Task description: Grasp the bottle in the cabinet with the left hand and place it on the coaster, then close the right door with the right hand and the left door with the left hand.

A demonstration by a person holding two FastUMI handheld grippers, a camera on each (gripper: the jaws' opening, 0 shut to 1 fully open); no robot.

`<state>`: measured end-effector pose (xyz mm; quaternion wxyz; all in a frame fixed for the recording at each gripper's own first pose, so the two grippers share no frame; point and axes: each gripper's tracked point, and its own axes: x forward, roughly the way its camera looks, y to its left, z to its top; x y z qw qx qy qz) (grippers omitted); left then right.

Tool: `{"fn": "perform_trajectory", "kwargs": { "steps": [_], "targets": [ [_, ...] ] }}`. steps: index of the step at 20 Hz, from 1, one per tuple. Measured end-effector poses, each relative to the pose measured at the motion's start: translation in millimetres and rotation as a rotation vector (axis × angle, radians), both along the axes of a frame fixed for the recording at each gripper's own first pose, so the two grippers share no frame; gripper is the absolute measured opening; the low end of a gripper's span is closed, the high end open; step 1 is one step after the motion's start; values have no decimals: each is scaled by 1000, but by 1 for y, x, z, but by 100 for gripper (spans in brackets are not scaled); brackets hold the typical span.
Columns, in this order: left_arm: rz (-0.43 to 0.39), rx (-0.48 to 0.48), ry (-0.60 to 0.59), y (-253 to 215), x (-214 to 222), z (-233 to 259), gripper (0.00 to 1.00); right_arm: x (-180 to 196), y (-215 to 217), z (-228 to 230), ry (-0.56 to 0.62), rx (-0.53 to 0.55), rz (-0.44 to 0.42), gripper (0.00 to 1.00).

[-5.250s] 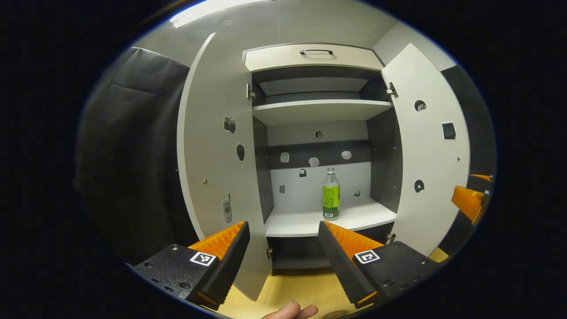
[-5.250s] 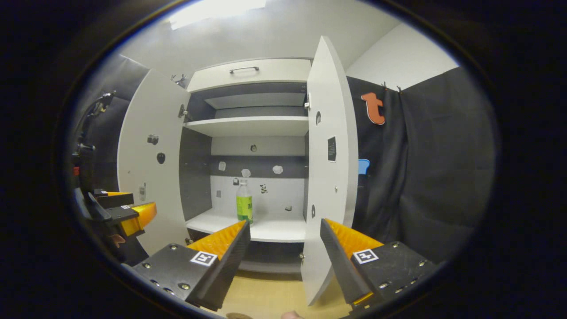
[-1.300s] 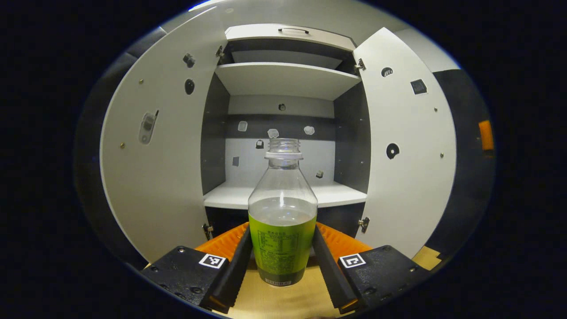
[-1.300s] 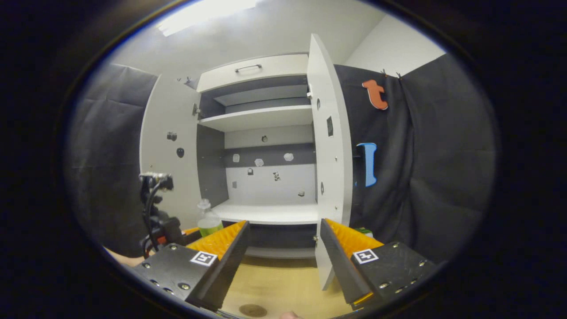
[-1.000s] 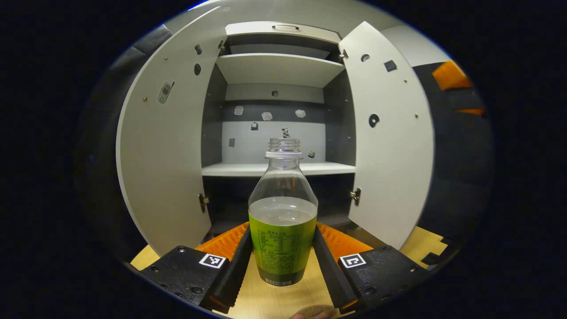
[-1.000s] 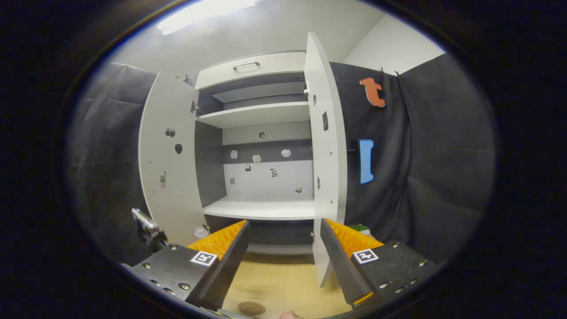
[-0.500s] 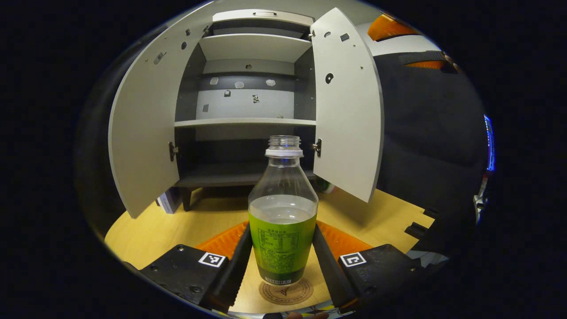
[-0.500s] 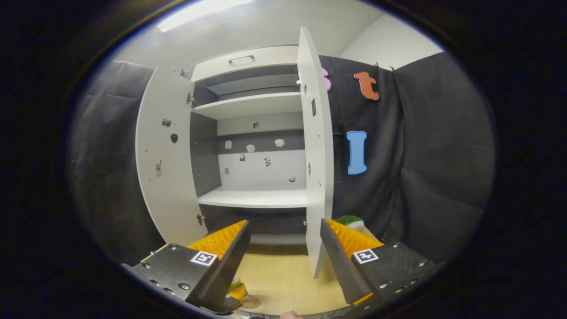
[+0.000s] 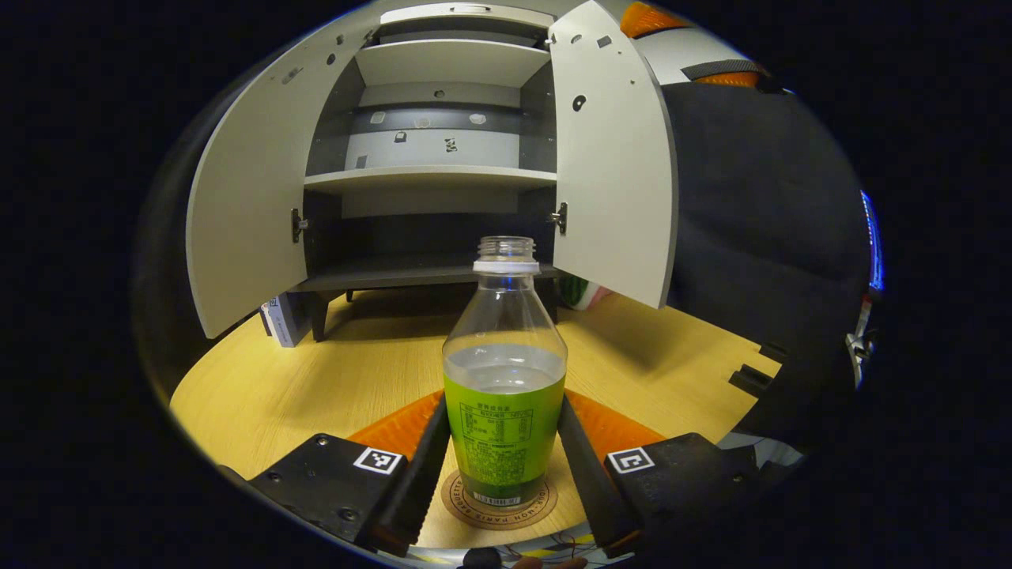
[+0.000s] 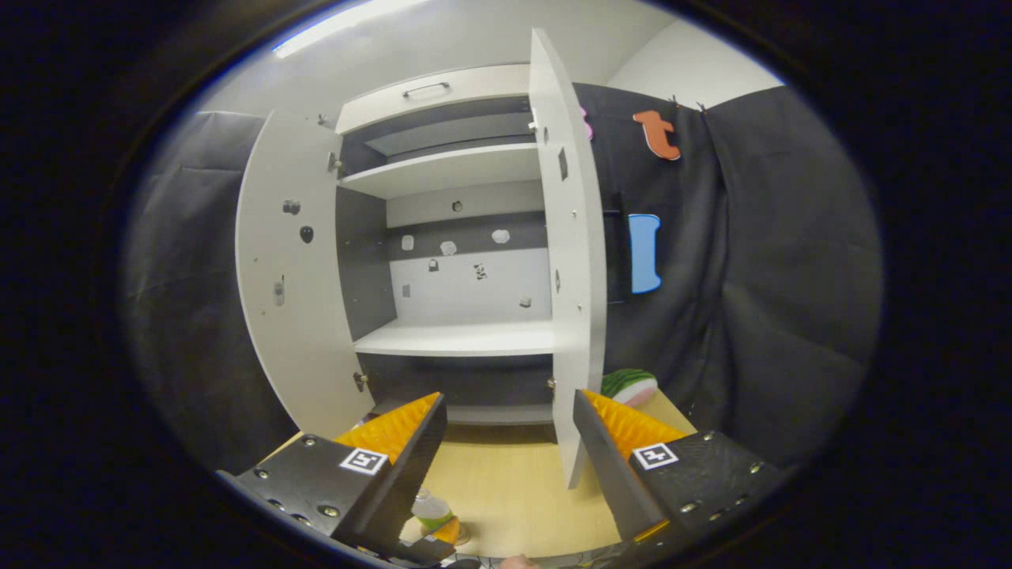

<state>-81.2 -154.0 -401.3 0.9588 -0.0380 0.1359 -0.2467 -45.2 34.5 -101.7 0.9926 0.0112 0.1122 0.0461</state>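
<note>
My left gripper (image 9: 504, 419) is shut on a clear bottle (image 9: 504, 371) with a green label and no cap, held upright. The bottle's base rests over a round brown coaster (image 9: 538, 506) on the wooden table (image 9: 348, 371); I cannot tell whether it touches. Behind stands the cabinet, its left door (image 9: 245, 190) and right door (image 9: 613, 158) both swung open and its shelf (image 9: 431, 178) bare. In the right gripper view my right gripper (image 10: 510, 442) is open and holds nothing. It hangs just before the edge-on right door (image 10: 565, 261). The bottle (image 10: 432, 508) peeks out low beside its left finger.
A watermelon-slice toy (image 10: 628, 386) lies on the table by the cabinet's right foot. A small box (image 9: 277, 316) stands beside the left foot. A drawer with a dark handle (image 10: 427, 88) tops the cabinet. Black cloth hangs on both sides.
My left gripper has carried the bottle out of the cabinet and down, until its base came over the coaster. My right gripper drifted slightly, staying open near the right door.
</note>
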Motion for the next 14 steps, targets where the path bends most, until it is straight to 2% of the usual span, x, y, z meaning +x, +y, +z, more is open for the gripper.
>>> {"fn": "perform_trajectory", "kwargs": {
  "steps": [6,10,14],
  "targets": [
    [20,-14,43,8,5,-2,81,14,22,-4,5,-22,51,97],
    [27,-28,61,11,-7,-2,81,16,26,-4,4,-27,64,97],
    [16,15,55,10,-15,-7,84,12,20,-7,7,-17,52,97]
  ]
}}
